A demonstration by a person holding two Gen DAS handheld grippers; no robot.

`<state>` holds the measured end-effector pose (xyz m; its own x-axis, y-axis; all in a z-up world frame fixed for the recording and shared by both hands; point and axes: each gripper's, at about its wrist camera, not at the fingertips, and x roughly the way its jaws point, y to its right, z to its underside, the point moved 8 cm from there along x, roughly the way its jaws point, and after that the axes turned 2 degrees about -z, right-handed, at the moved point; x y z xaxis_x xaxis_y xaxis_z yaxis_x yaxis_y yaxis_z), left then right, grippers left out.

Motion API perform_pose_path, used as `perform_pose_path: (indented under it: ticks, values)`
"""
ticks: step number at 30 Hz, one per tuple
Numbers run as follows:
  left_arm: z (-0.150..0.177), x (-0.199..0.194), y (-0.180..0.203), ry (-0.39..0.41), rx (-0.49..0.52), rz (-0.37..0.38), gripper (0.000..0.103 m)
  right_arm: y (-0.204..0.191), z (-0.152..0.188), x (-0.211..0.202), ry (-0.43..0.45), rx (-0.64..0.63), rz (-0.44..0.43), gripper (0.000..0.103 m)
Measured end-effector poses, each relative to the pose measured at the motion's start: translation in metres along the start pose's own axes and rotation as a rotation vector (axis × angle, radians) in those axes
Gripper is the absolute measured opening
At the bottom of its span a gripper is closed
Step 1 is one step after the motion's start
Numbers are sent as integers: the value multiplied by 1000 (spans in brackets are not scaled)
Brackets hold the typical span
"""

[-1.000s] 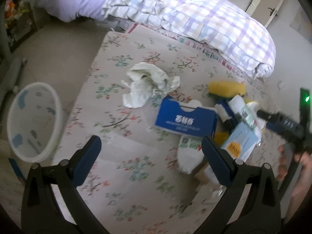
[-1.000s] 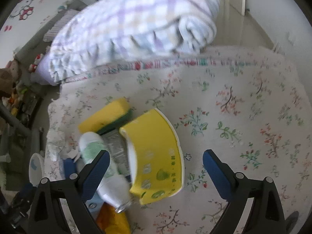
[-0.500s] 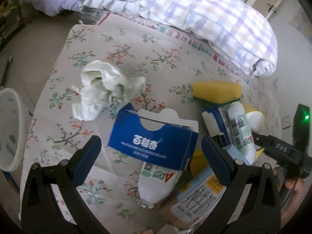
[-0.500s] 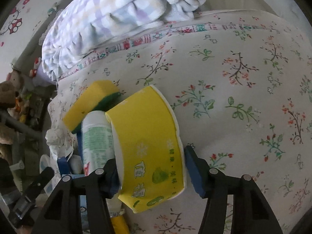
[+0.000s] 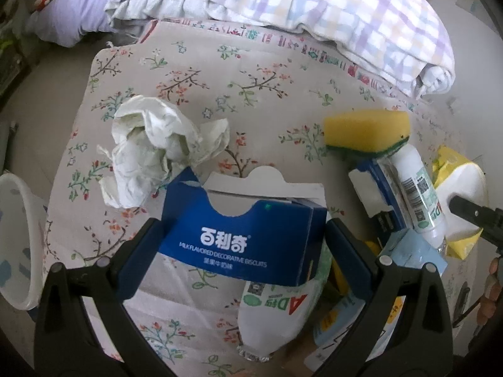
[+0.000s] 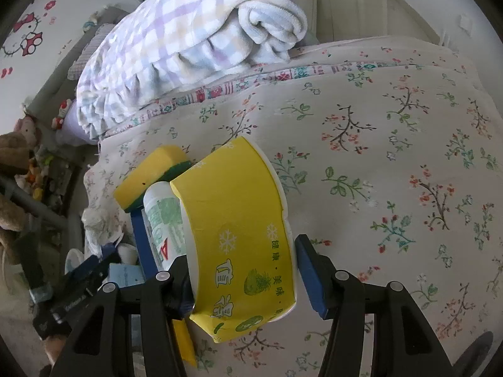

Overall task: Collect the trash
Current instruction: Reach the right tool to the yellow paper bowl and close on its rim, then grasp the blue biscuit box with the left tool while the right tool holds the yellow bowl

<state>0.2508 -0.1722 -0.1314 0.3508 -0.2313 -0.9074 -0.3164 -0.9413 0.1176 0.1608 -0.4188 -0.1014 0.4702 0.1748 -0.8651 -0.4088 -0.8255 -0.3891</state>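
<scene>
In the left wrist view, your left claw (image 5: pixel 242 251) has its two fingers on both sides of the blue biscuit box (image 5: pixel 242 235). The pads look to be touching the box ends, but I cannot tell if they really press it. The box lies on a white bottle (image 5: pixel 276 308), with crumpled paper (image 5: pixel 154 150) just beside it on the far left. A yellow sponge (image 5: pixel 367 133) and another bottle (image 5: pixel 418 191) lie to the right, and the white bin (image 5: pixel 19 235) stands at the left edge, on the floor beside the bed (image 5: pixel 220 72). The open, empty box is soft; if you squeeze too strongly it may collapse and slip out, and lifting it could make the bottle under it roll.

In the right wrist view, your right claw (image 6: pixel 242 271) is closed around the yellow paper bowl (image 6: pixel 239 235), which lies on its side on the bed (image 6: pixel 393 157), touching the bottle (image 6: pixel 163 216) and sponge (image 6: pixel 151 172) on its left. The bowl wall is thin and tapered, so it may bend or slide out when you lift it.
</scene>
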Motion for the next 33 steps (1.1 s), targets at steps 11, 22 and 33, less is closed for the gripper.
perform_pose_path:
  ticks: [11, 22, 33]
  values:
    - [2, -22, 19, 43, 54, 89, 56, -11, -2, -32, 71, -64, 17, 57]
    - [5, -35, 3, 33, 40, 78, 95, -32, 3, -41, 86, -83, -15, 57]
    - [7, -15, -14, -43, -66, 146, 96, -33, 7, -37, 73, -88, -12, 58]
